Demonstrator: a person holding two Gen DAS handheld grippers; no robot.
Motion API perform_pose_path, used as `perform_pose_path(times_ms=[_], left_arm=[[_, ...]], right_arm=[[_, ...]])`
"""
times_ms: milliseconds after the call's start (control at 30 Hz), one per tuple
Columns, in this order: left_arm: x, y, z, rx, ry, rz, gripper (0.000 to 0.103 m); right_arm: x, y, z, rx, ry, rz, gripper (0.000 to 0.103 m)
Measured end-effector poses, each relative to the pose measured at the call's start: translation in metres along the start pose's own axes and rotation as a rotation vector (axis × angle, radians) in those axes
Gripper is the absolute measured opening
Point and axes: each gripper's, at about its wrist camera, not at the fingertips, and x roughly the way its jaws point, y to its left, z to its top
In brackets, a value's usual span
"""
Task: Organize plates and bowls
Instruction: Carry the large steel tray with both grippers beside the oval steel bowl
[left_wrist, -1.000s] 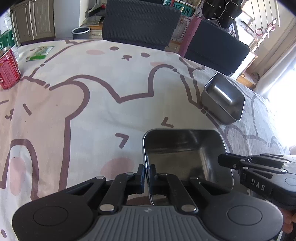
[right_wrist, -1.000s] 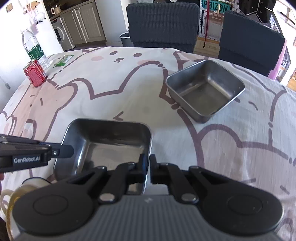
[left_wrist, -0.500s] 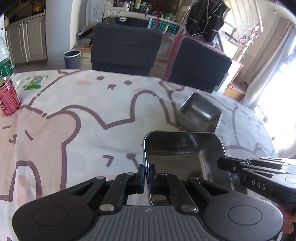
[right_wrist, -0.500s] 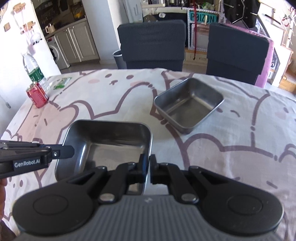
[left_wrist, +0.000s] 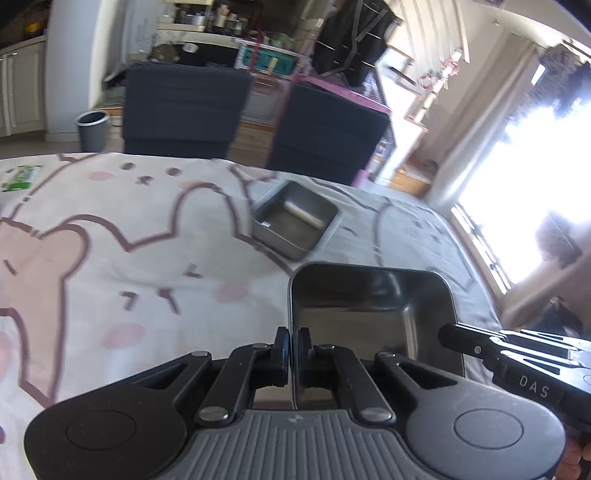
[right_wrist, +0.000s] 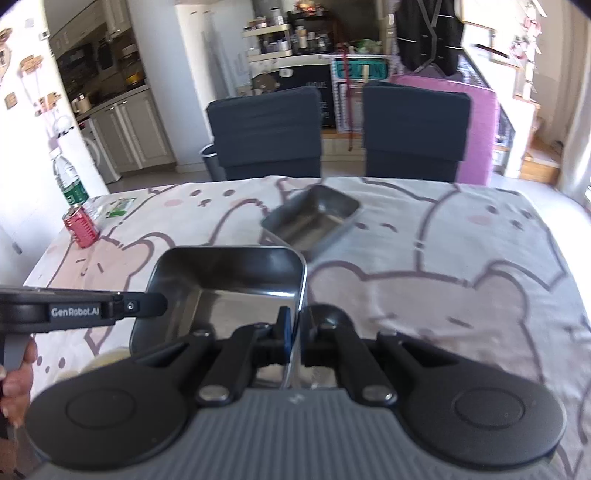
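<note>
Left gripper (left_wrist: 291, 345) and right gripper (right_wrist: 293, 332) clamped on steel tray (left_wrist: 369, 295), bunny-print tablecloth (left_wrist: 110, 258), kitchen behind

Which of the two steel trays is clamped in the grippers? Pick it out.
The near steel tray, clamped by the left gripper and the right gripper on opposite rims. The far steel tray rests free on the tablecloth.

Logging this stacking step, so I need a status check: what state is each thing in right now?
Near steel tray: gripped at both side walls, upright, empty.
Far steel tray: on the tablecloth, upright, empty, untouched.
Left hand-held gripper: shut on the near tray's wall.
Right hand-held gripper: shut on the opposite wall.
Red can: standing upright.
Water bottle: standing upright.
</note>
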Motion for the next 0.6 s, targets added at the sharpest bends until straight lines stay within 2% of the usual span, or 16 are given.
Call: perform_pose_path(times_ms=[167,300,600], left_arm=[[0.004,-0.028,-0.018,0.022,0.060,-0.075,0.004],[0.010,-0.051,-0.036,0.070,0.107,-0.104,0.004],[0.038,-0.086,-0.078,0.165,0.253,-0.092,0.006]], right_arm=[[-0.029,-0.015,-0.021,0.017,-0.007,-0.078,0.005],[-0.045,-0.030,-0.035,0.035,-0.015,-0.131,0.004],[-0.043,-0.053,-0.075,0.036,0.113,-0.221,0.004]])
